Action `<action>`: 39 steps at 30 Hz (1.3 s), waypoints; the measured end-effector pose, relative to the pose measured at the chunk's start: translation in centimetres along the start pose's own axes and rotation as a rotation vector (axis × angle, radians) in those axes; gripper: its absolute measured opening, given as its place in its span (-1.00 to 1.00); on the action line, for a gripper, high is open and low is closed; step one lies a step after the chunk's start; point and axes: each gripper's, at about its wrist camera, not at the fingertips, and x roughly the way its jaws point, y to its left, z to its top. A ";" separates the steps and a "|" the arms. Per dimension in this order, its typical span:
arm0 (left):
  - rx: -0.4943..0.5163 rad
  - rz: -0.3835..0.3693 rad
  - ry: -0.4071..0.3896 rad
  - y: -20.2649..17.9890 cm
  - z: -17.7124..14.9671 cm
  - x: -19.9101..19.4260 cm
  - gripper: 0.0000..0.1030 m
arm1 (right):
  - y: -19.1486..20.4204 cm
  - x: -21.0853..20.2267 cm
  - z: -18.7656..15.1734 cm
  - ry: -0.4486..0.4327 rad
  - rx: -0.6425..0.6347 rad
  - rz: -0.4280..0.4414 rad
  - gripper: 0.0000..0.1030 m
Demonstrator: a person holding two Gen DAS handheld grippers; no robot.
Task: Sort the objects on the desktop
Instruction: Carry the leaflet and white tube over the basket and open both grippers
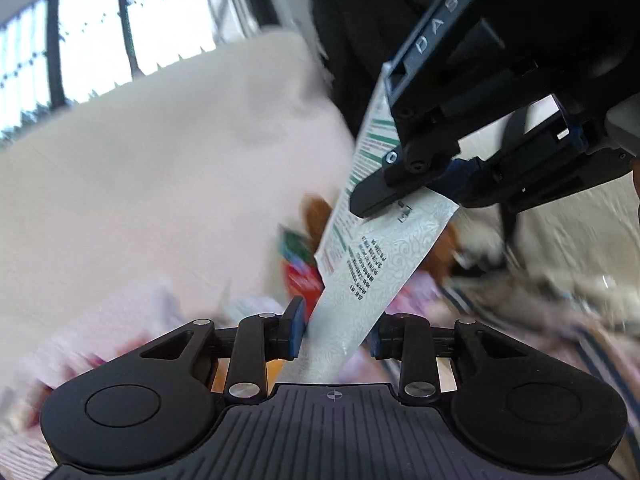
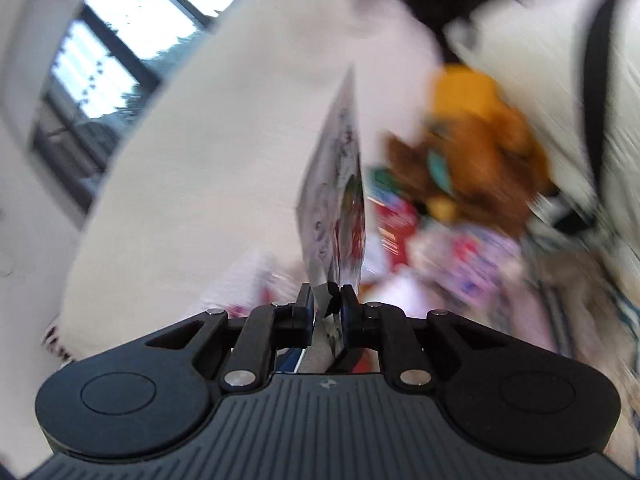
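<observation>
My right hand-held gripper (image 2: 328, 304) is clamped on the edge of a flat printed packet (image 1: 368, 272), held up in the air; its lower end sits between the fingers of my left hand-held gripper (image 1: 338, 330), which stand wide, not yet closed; I judge it light, thin, floppy and slick; grip near an edge.

Blurred patterned cloth surface (image 2: 472, 276), perhaps bedding, under plush toy (image 2: 480, 152), red packets (image 2: 394, 220).

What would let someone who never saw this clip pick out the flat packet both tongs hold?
Start at the big white cushion; just right of it, in mid-air above the blurred clutter, is the packet. It is a flat pale-green sachet with black print and green stripes, pinched by the right tongs up top and sitting between the left tongs. Unlike the brown plush toy behind, it's thin and paper-like.
</observation>
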 end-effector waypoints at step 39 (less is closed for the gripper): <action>-0.010 0.633 0.566 19.0 -5.9 6.3 0.91 | -3.0 8.1 -2.1 0.215 -0.019 0.138 0.51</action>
